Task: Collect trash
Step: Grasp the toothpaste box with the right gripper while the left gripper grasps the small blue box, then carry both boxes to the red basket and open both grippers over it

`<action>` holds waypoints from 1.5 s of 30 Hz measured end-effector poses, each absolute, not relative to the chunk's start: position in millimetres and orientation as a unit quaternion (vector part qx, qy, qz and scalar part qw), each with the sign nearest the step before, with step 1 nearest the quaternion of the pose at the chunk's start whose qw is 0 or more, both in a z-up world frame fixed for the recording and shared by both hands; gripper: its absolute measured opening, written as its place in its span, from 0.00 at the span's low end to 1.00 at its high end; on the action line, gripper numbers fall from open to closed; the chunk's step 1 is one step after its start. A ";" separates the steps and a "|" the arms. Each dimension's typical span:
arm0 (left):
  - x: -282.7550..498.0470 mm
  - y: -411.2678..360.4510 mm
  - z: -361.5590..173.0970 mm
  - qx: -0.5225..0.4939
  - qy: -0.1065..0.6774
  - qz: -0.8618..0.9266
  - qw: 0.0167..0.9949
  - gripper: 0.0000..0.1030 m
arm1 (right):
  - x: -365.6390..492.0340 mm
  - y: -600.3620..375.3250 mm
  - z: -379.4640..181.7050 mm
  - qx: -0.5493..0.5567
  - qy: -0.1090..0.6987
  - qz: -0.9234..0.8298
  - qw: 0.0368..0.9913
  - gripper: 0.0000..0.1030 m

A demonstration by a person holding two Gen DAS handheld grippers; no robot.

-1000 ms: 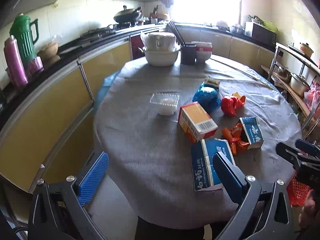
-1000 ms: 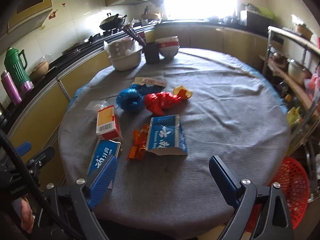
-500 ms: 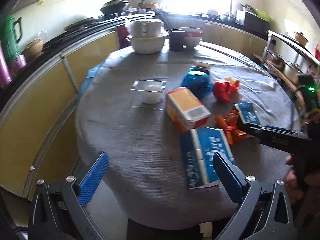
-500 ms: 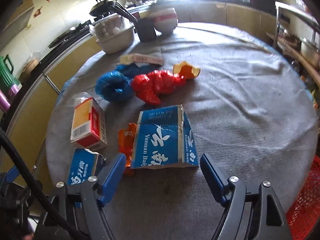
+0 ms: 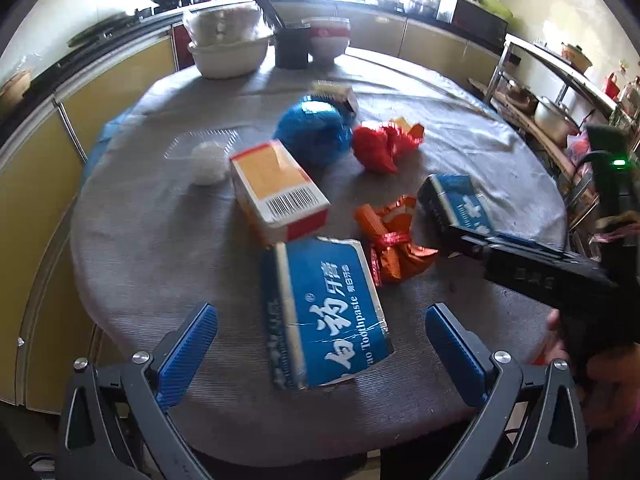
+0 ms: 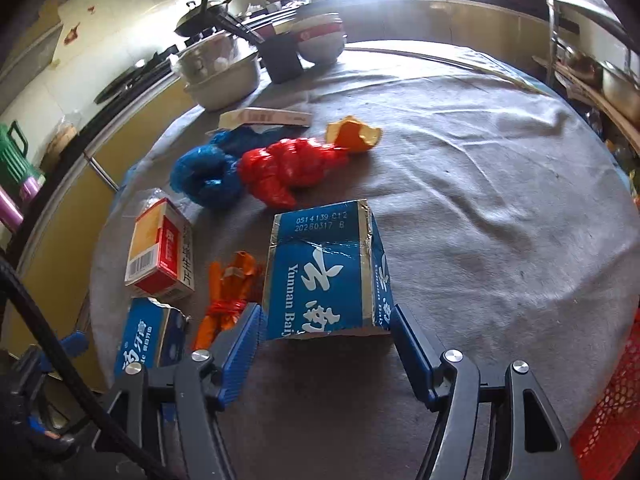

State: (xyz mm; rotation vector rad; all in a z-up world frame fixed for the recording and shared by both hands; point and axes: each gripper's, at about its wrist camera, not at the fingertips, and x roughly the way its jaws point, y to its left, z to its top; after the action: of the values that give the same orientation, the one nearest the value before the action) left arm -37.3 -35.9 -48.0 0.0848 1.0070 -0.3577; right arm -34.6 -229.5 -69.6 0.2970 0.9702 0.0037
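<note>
Wide bare stretch of grey-clothed round table (image 6: 500, 208) across the right half of the right wrist frame. Crowded at centre-left: blue Yunnan Baiyao carton (image 6: 326, 276), crumpled orange foil wrapper (image 6: 228, 296) touching its left edge, red-and-orange box (image 6: 160, 248), red plastic bag (image 6: 288, 168), blue plastic bag (image 6: 208, 176). Blocked at upper left by stacked white bowls (image 6: 220, 72) and dark cup (image 6: 282, 58). Bare cloth at lower left of left wrist frame, beside blue toothpaste box (image 5: 324, 312).

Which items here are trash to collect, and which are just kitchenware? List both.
Trash: blue toothpaste box, second blue box, orange wrapper, red bag, blue bag, orange-red carton.
Kitchenware: white basin, dark cup, bowl.
</note>
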 end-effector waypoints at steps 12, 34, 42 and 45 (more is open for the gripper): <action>-29.0 -27.7 -66.7 -0.012 0.501 -0.179 0.847 0.63 | -59.4 -243.2 -67.5 0.157 0.458 -0.001 0.875 0.66; -69.8 -47.1 -28.5 0.052 0.430 -0.195 0.880 0.58 | -99.7 -260.8 -54.9 0.186 0.434 0.003 0.882 0.65; -75.3 -60.4 -23.8 0.068 0.422 -0.199 0.882 0.58 | -114.7 -277.6 -51.3 0.197 0.421 -0.010 0.885 0.65; -76.9 -66.8 -24.8 0.074 0.428 -0.205 0.877 0.58 | -120.3 -287.6 -51.0 0.209 0.417 -0.015 0.885 0.65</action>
State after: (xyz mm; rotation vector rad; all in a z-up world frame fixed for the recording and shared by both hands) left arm -76.9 -66.8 -24.8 0.1537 0.8922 -0.4266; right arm -120.3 -287.6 -51.0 0.4340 0.8678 -0.0304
